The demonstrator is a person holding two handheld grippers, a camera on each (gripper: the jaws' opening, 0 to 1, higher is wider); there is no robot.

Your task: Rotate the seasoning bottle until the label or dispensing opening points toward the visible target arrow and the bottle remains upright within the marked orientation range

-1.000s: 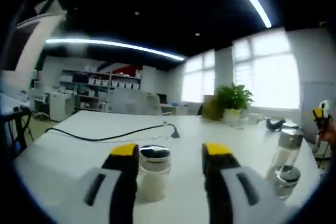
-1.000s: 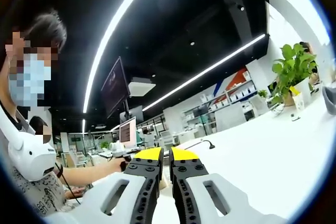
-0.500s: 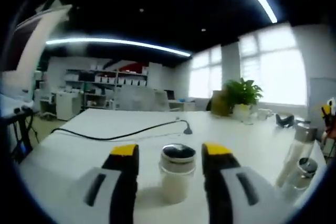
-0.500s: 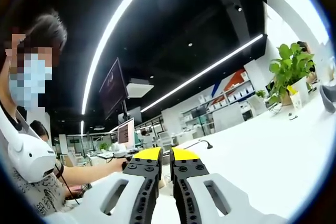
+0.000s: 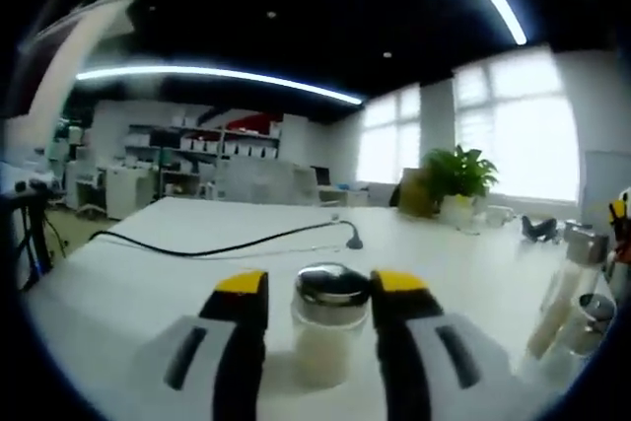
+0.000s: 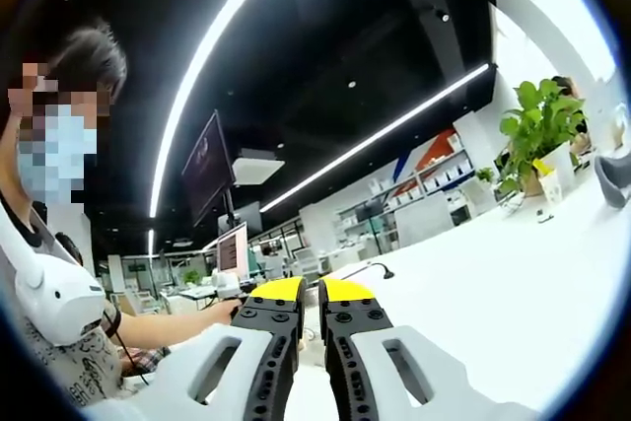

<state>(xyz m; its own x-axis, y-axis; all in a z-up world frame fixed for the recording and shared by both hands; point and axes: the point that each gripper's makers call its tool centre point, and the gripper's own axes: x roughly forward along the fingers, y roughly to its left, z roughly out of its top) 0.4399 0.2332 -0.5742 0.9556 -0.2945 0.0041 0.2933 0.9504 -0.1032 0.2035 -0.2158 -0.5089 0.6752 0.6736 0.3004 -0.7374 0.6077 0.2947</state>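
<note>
Left gripper view: three bottles, one seasoning bottle (image 5: 328, 327) (upright) between fingers (image 5: 242, 327).

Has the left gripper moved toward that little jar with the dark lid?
Yes. The left gripper has closed in on the jar, which now sits between its jaws; against the black cable behind, the jar itself seems to have stayed put.

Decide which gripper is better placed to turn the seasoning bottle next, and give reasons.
Left. The left gripper already brackets the seasoning bottle on the white table; the right gripper is shut, aimed away.
</note>
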